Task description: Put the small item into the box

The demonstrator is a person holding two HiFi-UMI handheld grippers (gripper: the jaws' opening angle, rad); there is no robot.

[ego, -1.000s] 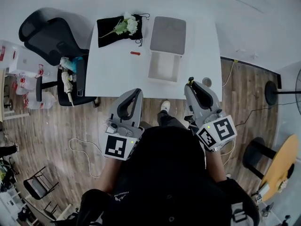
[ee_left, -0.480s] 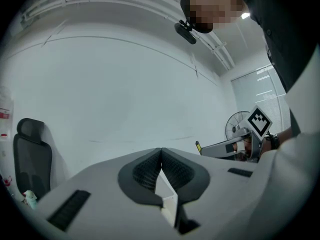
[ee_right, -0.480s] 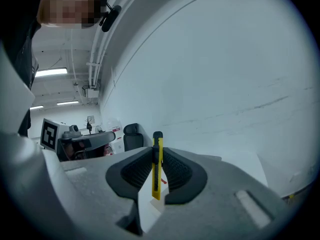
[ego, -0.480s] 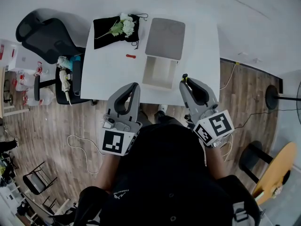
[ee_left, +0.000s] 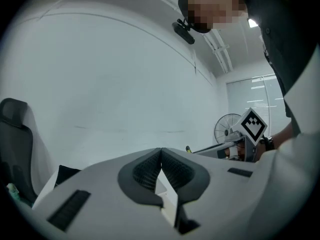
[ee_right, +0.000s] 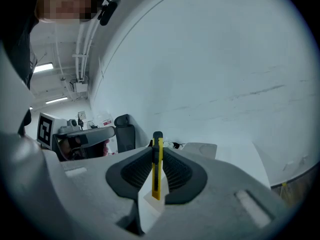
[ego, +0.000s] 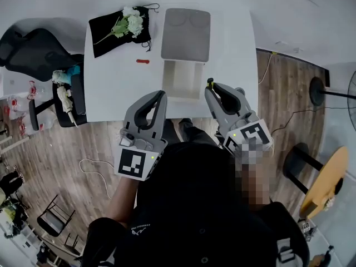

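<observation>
We log the right gripper (ee_right: 158,154) clenched on an upright yellow utility knife (ee_right: 156,180). Left gripper (ee_left: 161,156) is clenched and empty. An open box (ego: 181,81) sits on the white table (ego: 114,88).

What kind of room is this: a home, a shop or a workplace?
Probably an office or lab room. A black swivel office chair stands beside a plain white rectangular table on a wood-plank floor, and a round pedestal fan stands further off.
</observation>
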